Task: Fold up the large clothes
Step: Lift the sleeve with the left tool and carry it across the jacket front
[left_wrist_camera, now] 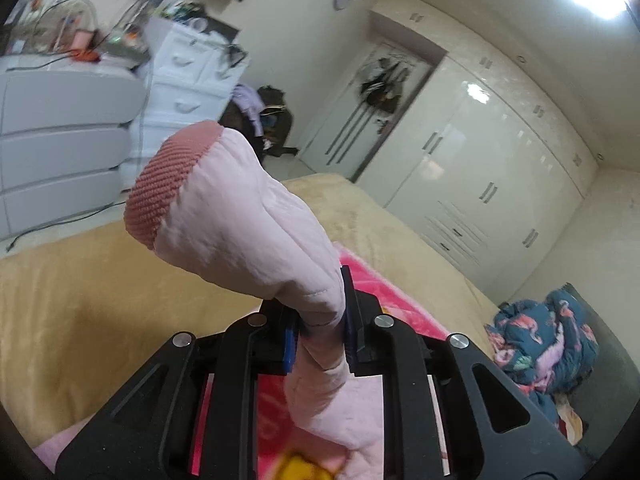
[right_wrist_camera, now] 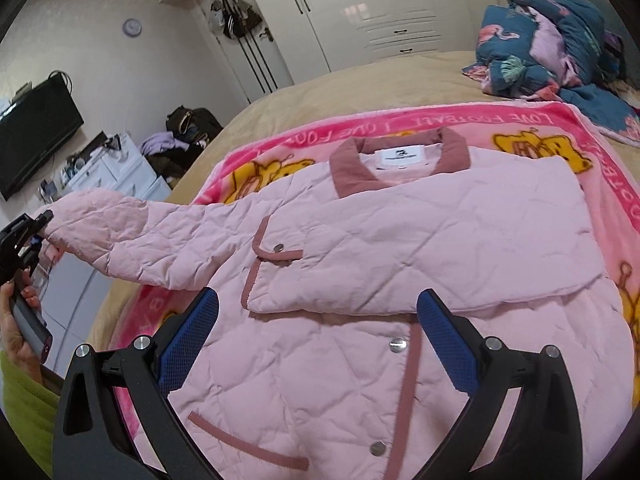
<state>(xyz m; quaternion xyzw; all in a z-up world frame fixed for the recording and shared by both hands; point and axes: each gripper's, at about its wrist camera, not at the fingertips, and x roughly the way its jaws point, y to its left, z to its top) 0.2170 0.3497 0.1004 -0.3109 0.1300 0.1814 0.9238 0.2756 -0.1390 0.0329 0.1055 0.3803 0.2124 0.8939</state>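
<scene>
A pink quilted jacket [right_wrist_camera: 400,248] with a darker pink collar lies front-up on a pink cartoon blanket [right_wrist_camera: 624,216] on the bed. One sleeve is folded across its chest. The other sleeve [right_wrist_camera: 120,236] stretches out to the left, lifted off the bed. My left gripper [left_wrist_camera: 318,332] is shut on that sleeve [left_wrist_camera: 248,224] just behind its ribbed cuff [left_wrist_camera: 168,184], which sticks up past the fingers. The same gripper shows in the right wrist view [right_wrist_camera: 38,224], held by a hand [right_wrist_camera: 20,320]. My right gripper [right_wrist_camera: 316,320] hovers open above the jacket's lower front, holding nothing.
The bed has a tan cover [left_wrist_camera: 80,300]. A crumpled blue flowered quilt [right_wrist_camera: 552,36] lies at its far corner. White drawers [left_wrist_camera: 60,140] and a cluttered dresser stand beside the bed, a wall TV [right_wrist_camera: 32,136], bags on the floor [right_wrist_camera: 192,124], and white wardrobes [right_wrist_camera: 384,8] beyond.
</scene>
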